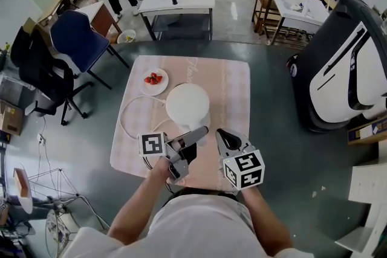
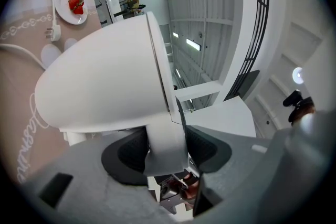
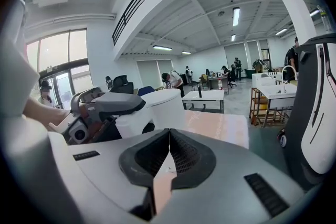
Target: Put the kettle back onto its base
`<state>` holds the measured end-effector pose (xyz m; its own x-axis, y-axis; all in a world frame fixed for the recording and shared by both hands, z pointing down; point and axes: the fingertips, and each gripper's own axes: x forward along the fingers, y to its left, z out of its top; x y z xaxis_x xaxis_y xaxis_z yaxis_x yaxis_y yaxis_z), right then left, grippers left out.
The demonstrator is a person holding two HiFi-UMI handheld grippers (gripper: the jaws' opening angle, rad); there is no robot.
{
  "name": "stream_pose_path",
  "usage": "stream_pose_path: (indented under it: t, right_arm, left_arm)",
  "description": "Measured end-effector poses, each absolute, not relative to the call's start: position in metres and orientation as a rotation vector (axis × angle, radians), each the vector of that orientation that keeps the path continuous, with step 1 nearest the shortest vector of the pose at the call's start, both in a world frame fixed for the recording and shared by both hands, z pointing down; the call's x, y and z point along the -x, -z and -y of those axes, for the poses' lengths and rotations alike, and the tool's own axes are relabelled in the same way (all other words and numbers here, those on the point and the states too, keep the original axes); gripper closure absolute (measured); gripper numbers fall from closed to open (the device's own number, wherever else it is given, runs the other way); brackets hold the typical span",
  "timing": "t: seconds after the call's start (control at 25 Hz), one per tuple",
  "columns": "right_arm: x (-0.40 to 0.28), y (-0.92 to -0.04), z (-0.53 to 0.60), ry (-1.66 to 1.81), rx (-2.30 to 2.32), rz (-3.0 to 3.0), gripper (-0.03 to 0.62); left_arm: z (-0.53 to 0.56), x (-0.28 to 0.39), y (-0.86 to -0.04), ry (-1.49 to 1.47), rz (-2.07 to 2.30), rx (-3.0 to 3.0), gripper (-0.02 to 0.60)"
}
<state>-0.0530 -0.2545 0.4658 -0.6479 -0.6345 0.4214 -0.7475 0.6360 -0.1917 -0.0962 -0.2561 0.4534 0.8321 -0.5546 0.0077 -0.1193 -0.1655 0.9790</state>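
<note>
The white kettle [image 1: 187, 104] stands upright in the middle of the pink-clothed table [image 1: 233, 87]. My left gripper [image 1: 192, 143] is shut on the kettle's handle [image 2: 167, 147] from the near side, and both pads press the white handle strip. The kettle body [image 2: 100, 81] fills the left gripper view. A white cord [image 1: 128, 110] loops on the cloth to the kettle's left, with its plug [image 2: 52, 34] lying loose. The base is hidden under the kettle. My right gripper [image 1: 222, 136] hovers just right of the handle, shut and empty, and its view shows the kettle [image 3: 168, 107] ahead.
A white plate of strawberries [image 1: 154, 80] sits at the table's far left. A large black-and-white machine [image 1: 344, 69] stands to the right of the table. Office chairs [image 1: 72, 45] are on the left, and a white desk [image 1: 178, 0] stands beyond.
</note>
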Motion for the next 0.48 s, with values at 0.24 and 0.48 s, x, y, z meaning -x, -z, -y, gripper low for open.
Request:
stream_pose_path:
  t: [0.24,0.48]
  right_arm:
    - [0.0549,-0.4644,0.2519,-0.496,-1.066,2.556,0.589]
    - [0.0519,-0.4643,0.2481,-0.495,-1.053,2.561,0.589]
  left_arm:
    - [0.2549,0.0983,-0.4585,0.458,0.449,-1.687,0.301]
    - [0.2509,0.1016,-0.457,0.455,0.504,-1.701,0.301]
